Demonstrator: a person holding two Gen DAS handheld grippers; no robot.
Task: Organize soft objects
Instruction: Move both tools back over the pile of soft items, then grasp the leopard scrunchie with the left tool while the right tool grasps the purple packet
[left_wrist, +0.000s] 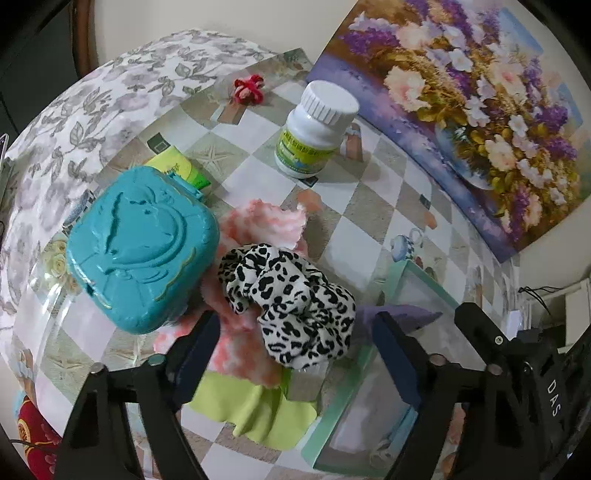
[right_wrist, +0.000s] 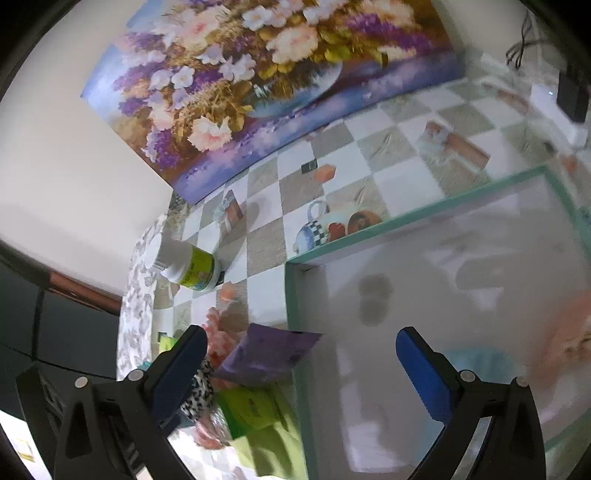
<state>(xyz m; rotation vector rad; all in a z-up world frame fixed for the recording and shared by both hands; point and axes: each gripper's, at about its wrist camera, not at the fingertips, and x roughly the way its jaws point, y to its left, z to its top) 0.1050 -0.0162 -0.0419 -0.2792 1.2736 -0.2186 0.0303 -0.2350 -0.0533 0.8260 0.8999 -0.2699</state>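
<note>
The left gripper hung with jaws apart over the spotted cloth; closing low on its bunched middle seemed best. The right gripper was also spread, over the box.

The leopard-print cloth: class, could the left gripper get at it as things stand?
Probably yes. The left gripper is open, with the leopard-print cloth lying on top of the pile just ahead between its fingers. Nothing covers it, though the teal box sits close on one side.
</note>
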